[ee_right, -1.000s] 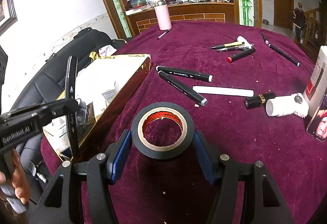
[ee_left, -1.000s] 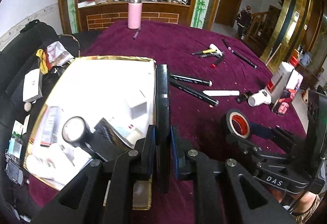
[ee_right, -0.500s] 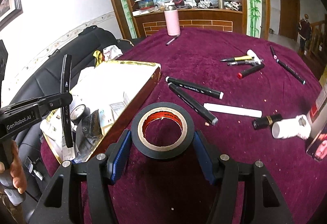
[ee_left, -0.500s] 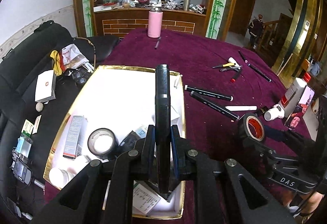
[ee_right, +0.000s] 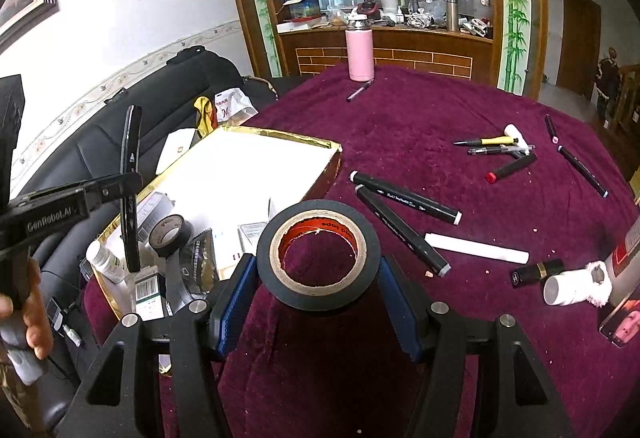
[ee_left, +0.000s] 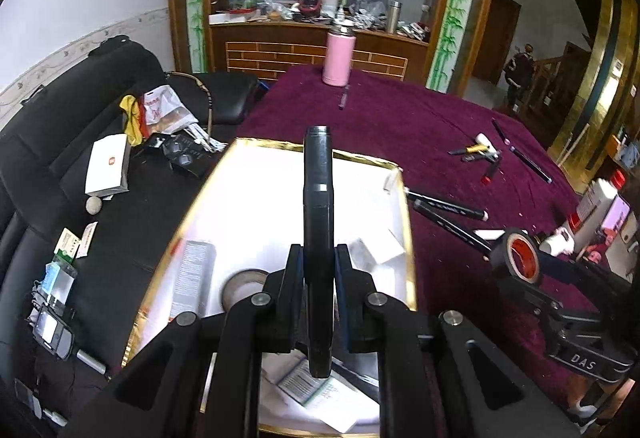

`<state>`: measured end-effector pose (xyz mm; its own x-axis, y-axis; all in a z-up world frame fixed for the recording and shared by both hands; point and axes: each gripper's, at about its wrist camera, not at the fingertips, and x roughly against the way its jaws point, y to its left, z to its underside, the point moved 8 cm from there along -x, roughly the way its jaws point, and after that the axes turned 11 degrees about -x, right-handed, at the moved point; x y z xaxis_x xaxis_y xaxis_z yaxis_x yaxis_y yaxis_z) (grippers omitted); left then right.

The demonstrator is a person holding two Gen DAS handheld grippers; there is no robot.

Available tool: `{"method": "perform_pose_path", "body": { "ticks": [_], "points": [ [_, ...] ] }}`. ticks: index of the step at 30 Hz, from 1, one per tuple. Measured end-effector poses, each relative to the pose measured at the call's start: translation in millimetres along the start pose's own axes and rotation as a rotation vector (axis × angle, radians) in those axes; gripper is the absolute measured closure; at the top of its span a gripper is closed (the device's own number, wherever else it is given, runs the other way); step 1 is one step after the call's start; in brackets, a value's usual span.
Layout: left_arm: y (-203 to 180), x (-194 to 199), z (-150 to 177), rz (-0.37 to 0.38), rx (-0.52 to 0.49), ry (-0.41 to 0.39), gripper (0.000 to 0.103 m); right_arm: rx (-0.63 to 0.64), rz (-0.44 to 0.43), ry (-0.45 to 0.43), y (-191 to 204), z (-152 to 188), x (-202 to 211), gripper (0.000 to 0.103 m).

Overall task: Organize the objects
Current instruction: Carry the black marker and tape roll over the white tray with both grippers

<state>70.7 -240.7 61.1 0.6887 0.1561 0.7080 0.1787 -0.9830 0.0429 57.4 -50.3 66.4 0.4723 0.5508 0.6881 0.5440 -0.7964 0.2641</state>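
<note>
My left gripper [ee_left: 318, 278] is shut on a black marker [ee_left: 318, 198] that stands upright between its pads, held over the gold-rimmed white box [ee_left: 406, 206]. In the right wrist view that marker [ee_right: 130, 174] hangs above the box's near left end. My right gripper [ee_right: 318, 302] is shut on a roll of black tape [ee_right: 318, 258] with a red core, just above the purple cloth beside the box [ee_right: 320, 148]. Inside the box lie another tape roll [ee_right: 170, 232], a white bottle [ee_right: 104, 258] and small packets.
Two black markers [ee_right: 404, 198], a white stick [ee_right: 476, 248], pens [ee_right: 496, 146] and a white bottle [ee_right: 568, 288] lie on the purple table [ee_right: 440, 110]. A pink flask [ee_right: 360, 52] stands at the far edge. A cluttered black sofa [ee_left: 60, 166] runs along the left.
Both grippers have drifted left toward the box and risen slightly. The marker now hangs over the middle of the box instead of its right rim. Both grips are unchanged.
</note>
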Motion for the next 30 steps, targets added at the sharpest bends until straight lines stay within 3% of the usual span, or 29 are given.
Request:
{"method": "perform_pose_path", "body": {
  "ticks": [14,30],
  "points": [
    [44,-19,-8,-0.012,0.071,0.028,0.089,0.032,-0.042,0.005,25,-12,-14,0.036],
    [79,-83,-24,-0.108,-0.029,0.129,0.089,0.035,-0.062,0.038,34,-10,-29,0.036]
  ]
}}
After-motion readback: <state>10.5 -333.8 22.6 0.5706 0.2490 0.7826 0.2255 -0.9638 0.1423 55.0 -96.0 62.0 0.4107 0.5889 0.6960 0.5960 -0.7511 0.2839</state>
